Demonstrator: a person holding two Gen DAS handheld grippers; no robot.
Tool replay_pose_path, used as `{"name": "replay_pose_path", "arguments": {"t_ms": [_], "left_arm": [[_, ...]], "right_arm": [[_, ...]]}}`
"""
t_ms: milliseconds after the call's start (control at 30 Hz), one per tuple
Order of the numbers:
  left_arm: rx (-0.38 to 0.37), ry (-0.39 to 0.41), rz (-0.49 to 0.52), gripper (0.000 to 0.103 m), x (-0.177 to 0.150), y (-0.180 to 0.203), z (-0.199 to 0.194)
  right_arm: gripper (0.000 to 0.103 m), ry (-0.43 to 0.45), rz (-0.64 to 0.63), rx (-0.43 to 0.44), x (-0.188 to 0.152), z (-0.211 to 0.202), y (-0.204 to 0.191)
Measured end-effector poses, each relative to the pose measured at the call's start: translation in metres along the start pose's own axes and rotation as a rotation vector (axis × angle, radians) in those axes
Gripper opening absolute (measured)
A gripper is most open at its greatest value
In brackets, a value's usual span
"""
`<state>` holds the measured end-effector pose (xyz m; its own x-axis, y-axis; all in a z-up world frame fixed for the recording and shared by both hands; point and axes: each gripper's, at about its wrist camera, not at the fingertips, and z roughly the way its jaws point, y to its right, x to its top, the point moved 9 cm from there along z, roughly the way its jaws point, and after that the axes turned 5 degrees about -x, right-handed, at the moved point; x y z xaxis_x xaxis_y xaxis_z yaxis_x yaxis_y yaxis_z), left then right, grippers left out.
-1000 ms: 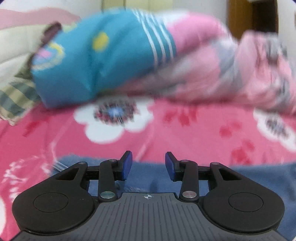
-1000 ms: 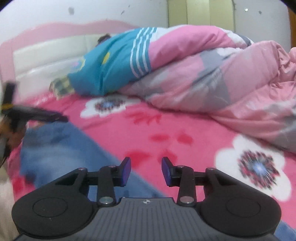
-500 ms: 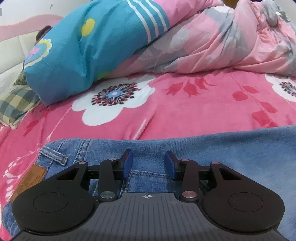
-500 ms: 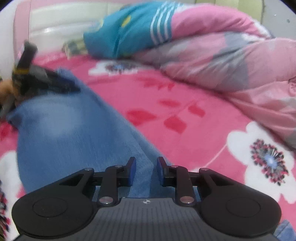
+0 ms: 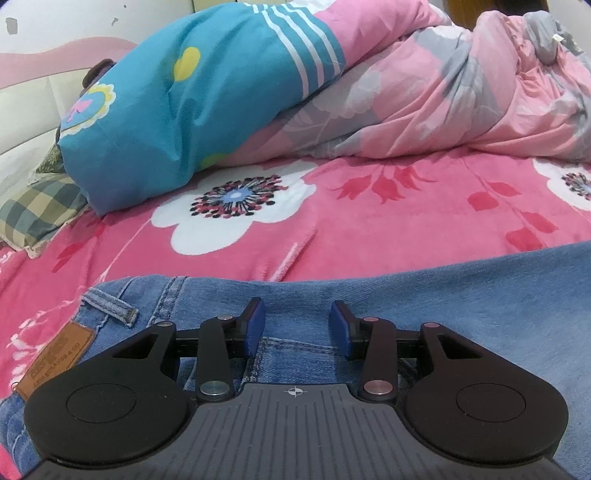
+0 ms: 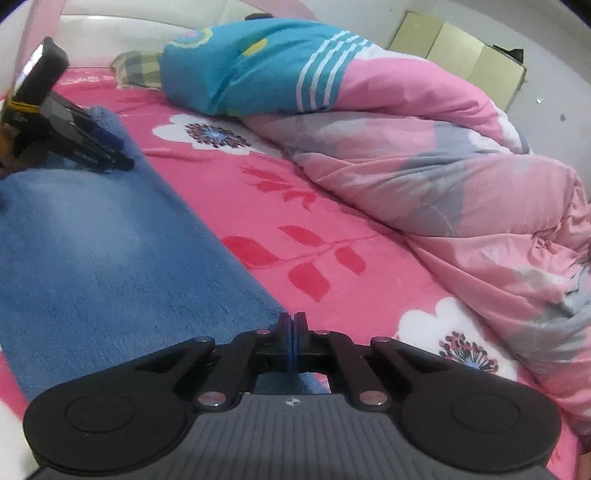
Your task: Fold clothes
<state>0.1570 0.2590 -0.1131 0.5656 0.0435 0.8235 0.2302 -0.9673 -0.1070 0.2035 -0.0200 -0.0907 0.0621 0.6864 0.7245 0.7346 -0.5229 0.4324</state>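
Observation:
Blue jeans (image 5: 461, 295) lie flat on the pink flowered bed sheet (image 5: 332, 229). In the left wrist view my left gripper (image 5: 297, 325) is open just above the waistband, near a belt loop (image 5: 110, 308) and a brown leather patch (image 5: 55, 362). In the right wrist view the jeans (image 6: 92, 251) run from the far left toward me. My right gripper (image 6: 292, 325) is shut at the far edge of the jeans leg; whether denim is pinched between the pads is hidden. The left gripper also shows in the right wrist view (image 6: 122, 151), resting on the jeans.
A blue pillow (image 5: 192, 99) and a pink and grey quilt (image 5: 443, 96) are piled along the far side of the bed. A checked cushion (image 5: 33, 210) lies at the left by the white headboard (image 6: 110, 29). Boxes (image 6: 461, 62) stand behind the quilt.
My right gripper has closed its jaws and dropped to the edge of the jeans leg. My left gripper has lowered over the waistband and stays open.

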Motion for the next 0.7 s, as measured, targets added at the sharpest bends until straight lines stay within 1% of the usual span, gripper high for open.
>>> {"name": "replay_pose_path", "arguments": {"t_ms": [67, 133, 200, 267, 300, 333, 367, 400, 433, 467, 500, 567, 600, 700], "left_arm": [[0.003, 0.004, 0.001, 0.041, 0.000, 0.000, 0.000], [0.007, 0.010, 0.007, 0.041, -0.001, 0.001, 0.000], [0.009, 0.014, 0.011, 0.041, -0.002, 0.002, 0.000], [0.008, 0.017, 0.011, 0.041, -0.002, 0.001, 0.001], [0.008, 0.019, 0.011, 0.041, -0.002, 0.001, 0.001], [0.008, 0.021, 0.011, 0.041, -0.003, 0.001, 0.001], [0.007, 0.022, 0.011, 0.041, -0.003, 0.001, 0.001], [0.007, 0.024, 0.011, 0.041, -0.003, 0.001, 0.001], [0.007, 0.025, 0.012, 0.041, -0.003, 0.001, 0.002], [0.007, 0.026, 0.012, 0.041, -0.003, 0.001, 0.002], [0.007, 0.027, 0.012, 0.041, -0.004, 0.001, 0.002], [0.008, 0.022, 0.017, 0.041, -0.003, 0.002, 0.002], [0.008, 0.019, 0.020, 0.041, -0.003, 0.002, 0.003], [0.009, 0.011, 0.027, 0.041, -0.003, 0.003, 0.003]], "right_arm": [[0.000, -0.026, 0.003, 0.002, -0.006, 0.010, -0.002], [0.000, -0.054, -0.027, 0.002, -0.021, 0.024, -0.009], [0.000, -0.036, -0.034, -0.004, -0.031, 0.035, -0.013], [0.000, -0.025, -0.011, 0.000, -0.032, 0.036, -0.011], [0.005, -0.025, 0.012, -0.007, -0.032, 0.035, -0.006], [0.014, -0.029, 0.062, 0.004, -0.033, 0.033, 0.002], [0.016, -0.034, 0.115, 0.016, -0.034, 0.030, 0.010], [0.021, -0.038, 0.167, 0.028, -0.034, 0.028, 0.018], [0.023, -0.057, 0.239, 0.019, -0.036, 0.023, 0.032], [0.023, -0.067, 0.294, -0.007, -0.038, 0.015, 0.045], [0.023, -0.071, 0.337, -0.051, -0.040, 0.002, 0.058], [0.024, -0.044, 0.410, -0.077, -0.044, -0.028, 0.075], [0.024, -0.029, 0.465, -0.073, -0.047, -0.046, 0.081], [0.024, 0.017, 0.601, 0.006, -0.054, -0.089, 0.077]]}}
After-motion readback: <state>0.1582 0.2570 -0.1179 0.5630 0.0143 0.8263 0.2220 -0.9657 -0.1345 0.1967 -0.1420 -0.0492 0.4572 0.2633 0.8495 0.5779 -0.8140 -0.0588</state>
